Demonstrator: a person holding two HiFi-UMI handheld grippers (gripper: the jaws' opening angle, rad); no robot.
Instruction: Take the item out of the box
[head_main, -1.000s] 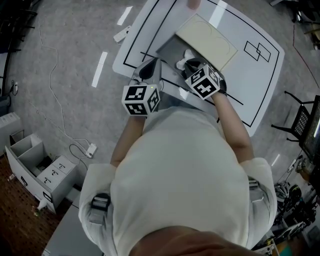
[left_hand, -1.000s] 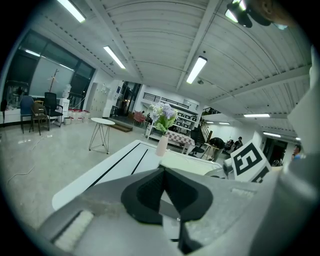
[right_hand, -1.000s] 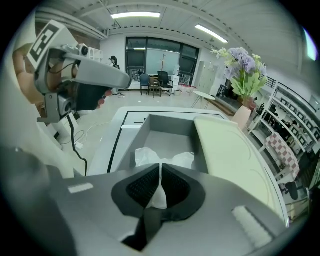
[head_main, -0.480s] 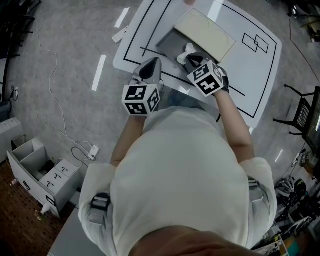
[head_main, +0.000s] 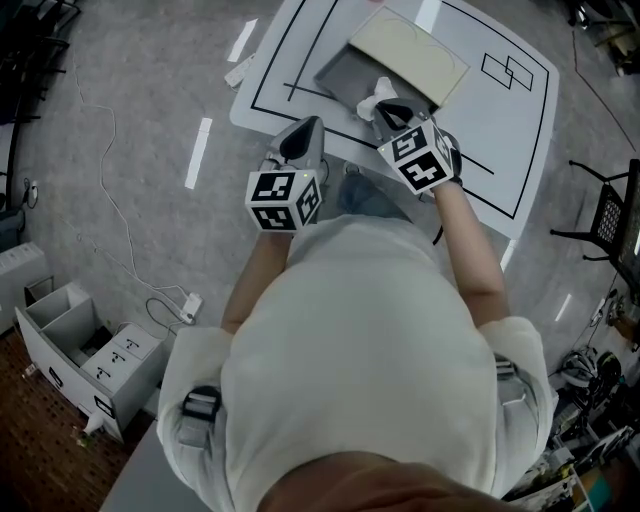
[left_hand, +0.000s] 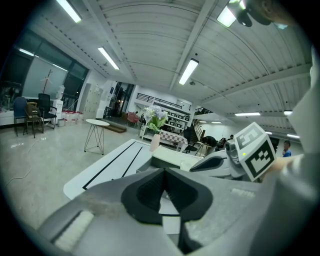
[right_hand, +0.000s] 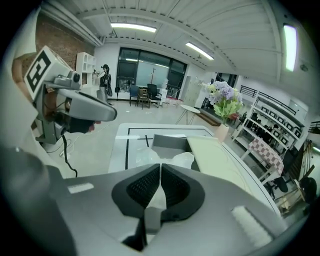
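Compared with a second ago, the right gripper (head_main: 388, 112) has drawn back toward the person, and the white crinkled plastic bag (head_main: 374, 96) has come up from the floor of the box to its near edge. The jaws of this gripper are pressed together on a thin fold of the bag. The left gripper (head_main: 300, 135) is closed with nothing between its jaws and hovers over the near edge of the white table with black lines (head_main: 500, 130).

The bag now stands at the near right corner of the shallow grey open box (head_main: 345, 72), beside its cream flat lid (head_main: 408, 55). Whether its lower part is free of the wall, I cannot tell.

I judge the bag light, soft and slippery. A pinch on film may slide or tear, so taking a thicker gathered fold seems safer.

The right gripper view shows the film (right_hand: 175, 161) between the pads, which the head view hides. The head view alone shows both grippers against the box.
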